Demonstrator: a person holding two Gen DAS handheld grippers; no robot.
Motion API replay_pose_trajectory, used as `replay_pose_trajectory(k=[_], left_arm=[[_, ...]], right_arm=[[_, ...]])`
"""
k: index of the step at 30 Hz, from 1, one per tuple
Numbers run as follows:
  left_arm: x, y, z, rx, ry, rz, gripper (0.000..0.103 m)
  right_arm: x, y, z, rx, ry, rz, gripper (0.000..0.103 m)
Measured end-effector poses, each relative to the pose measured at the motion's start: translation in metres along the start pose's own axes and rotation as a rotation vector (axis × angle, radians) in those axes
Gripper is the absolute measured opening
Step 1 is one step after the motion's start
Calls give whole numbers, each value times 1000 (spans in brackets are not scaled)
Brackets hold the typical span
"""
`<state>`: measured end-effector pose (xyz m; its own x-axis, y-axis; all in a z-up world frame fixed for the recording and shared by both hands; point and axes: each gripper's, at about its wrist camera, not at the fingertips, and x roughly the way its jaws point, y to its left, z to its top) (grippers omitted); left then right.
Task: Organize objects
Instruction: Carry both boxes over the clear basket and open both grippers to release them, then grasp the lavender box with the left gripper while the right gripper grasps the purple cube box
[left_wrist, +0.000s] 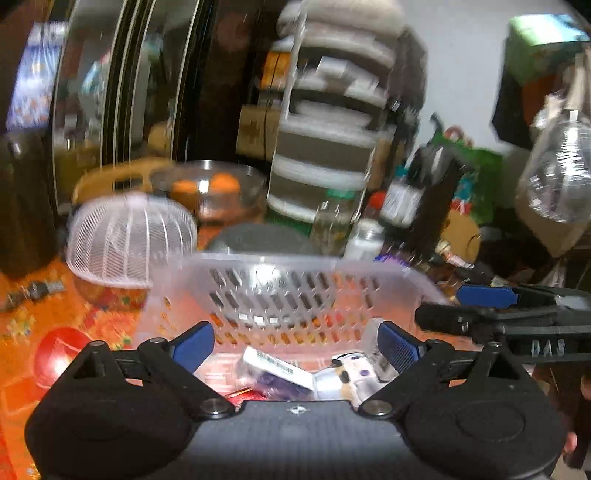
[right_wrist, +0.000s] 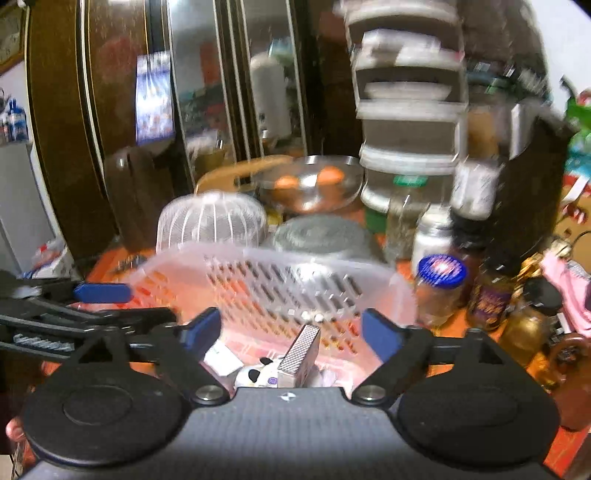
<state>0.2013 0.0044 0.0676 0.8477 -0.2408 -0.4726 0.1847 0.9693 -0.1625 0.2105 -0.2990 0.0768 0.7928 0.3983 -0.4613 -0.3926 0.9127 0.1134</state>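
Both jaws spread, empty | orange tablecloth (left_wrist: 22, 354) cluttered | perforated basket (left_wrist: 280, 295) | mirrored doors (right_wrist: 207, 92)

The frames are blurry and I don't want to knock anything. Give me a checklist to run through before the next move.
1. Left gripper open, nothing held: ok.
2. Right gripper open, nothing held: ok.
3. Translucent perforated plastic basket upright on the orange tablecloth: ok.
4. Items inside the basket, including the white carton: ok.
5. Blue-lidded glass jar clear of the basket's corner: cannot tell.
6. Image sharpness: not ok.
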Motion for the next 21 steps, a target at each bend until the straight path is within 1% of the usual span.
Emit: replay_pose_trajectory(k=[1, 3, 4, 5, 6, 7, 8, 10, 11, 13, 16, 18, 20, 21], left_arm=[[-16, -2, -6, 10, -31, -11, 99], [-44, -1, -21, 7, -64, -44, 100], [-59, 0, -33, -2, -80, -68, 100], [-72, 3, -48, -19, -96, -87, 100], [-78, 5, -62, -26, -99, -92, 100], [-82, 7, -78, -29, -91, -75, 100], [-81, 8, -90, -38, -77, -43, 100], [-72, 8, -113, -44, -14, 30, 98], [-67, 7, -124, -47, 11, 46, 97], [-57, 4, -138, -38, 58, 31, 95], [-48, -3, -149, -14, 90, 21, 93], [-43, -7, -151, 13, 100, 28, 90], [-40, -9, -152, 16, 106, 27, 88], [-39, -7, -152, 13, 107, 24, 85]], right_arm=[[-12, 0, -3, 8, -31, -8, 91], [-43, 1, -18, 12, -105, -38, 98], [-59, 0, -30, 16, -153, -45, 103], [-72, 0, -44, 24, -176, -46, 103], [-77, -1, -55, 36, -173, -38, 103], [-80, -3, -67, 56, -162, -28, 103], [-81, -3, -80, 80, -146, -23, 103], [-77, -2, -108, 128, -105, -11, 103], [-73, 0, -121, 148, -81, -4, 103], [-69, 1, -140, 178, -48, 12, 103], [-67, 2, -162, 208, -14, 28, 103], [-69, 3, -168, 207, -11, 24, 103], [-72, 3, -170, 201, -13, 17, 103], [-72, 2, -169, 199, -13, 18, 103]])
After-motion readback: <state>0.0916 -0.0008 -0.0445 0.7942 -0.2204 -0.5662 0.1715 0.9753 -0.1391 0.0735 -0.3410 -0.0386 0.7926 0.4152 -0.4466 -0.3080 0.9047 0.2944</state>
